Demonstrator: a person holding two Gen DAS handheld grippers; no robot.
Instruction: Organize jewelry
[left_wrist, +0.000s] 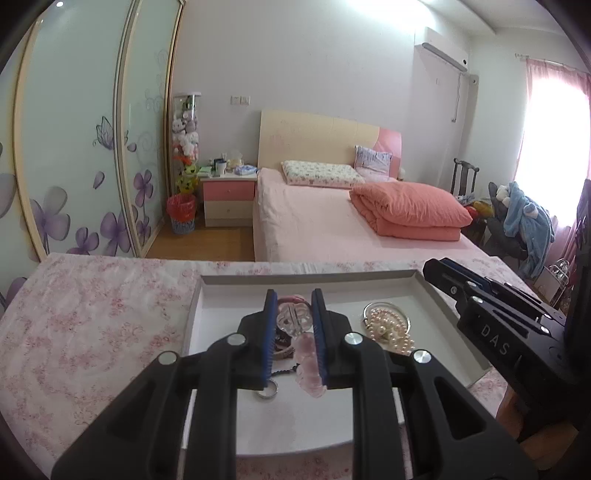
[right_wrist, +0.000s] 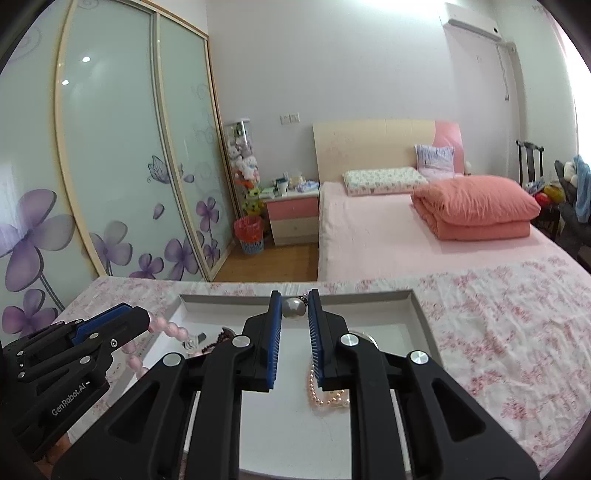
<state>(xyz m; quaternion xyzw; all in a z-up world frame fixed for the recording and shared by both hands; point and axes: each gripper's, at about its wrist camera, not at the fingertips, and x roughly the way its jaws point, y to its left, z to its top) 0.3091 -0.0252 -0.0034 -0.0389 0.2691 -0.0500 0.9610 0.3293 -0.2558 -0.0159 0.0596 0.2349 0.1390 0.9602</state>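
Both grippers over the white tray, each pinching one piece of jewelry.

Your left gripper (left_wrist: 293, 295) is nearly closed on the pink bead bracelet (left_wrist: 308, 373): translucent rose beads hang in a strand between the blue ribbed pads, above the white tray (left_wrist: 436, 291). Your right gripper (right_wrist: 294, 295) is nearly closed on a large grey pearl pendant (right_wrist: 294, 307), round and glossy, held at the fingertips over the tray's far edge. In the tray lie a clear crystal-like piece (left_wrist: 295, 319), a coiled pearl necklace (left_wrist: 388, 325) of small cream-pink beads beside a thin metal bangle (left_wrist: 369, 308), a dark beaded strand (right_wrist: 218, 341) and a small silver ring (left_wrist: 267, 389). The tray rests on a pink floral cloth (left_wrist: 92, 314).
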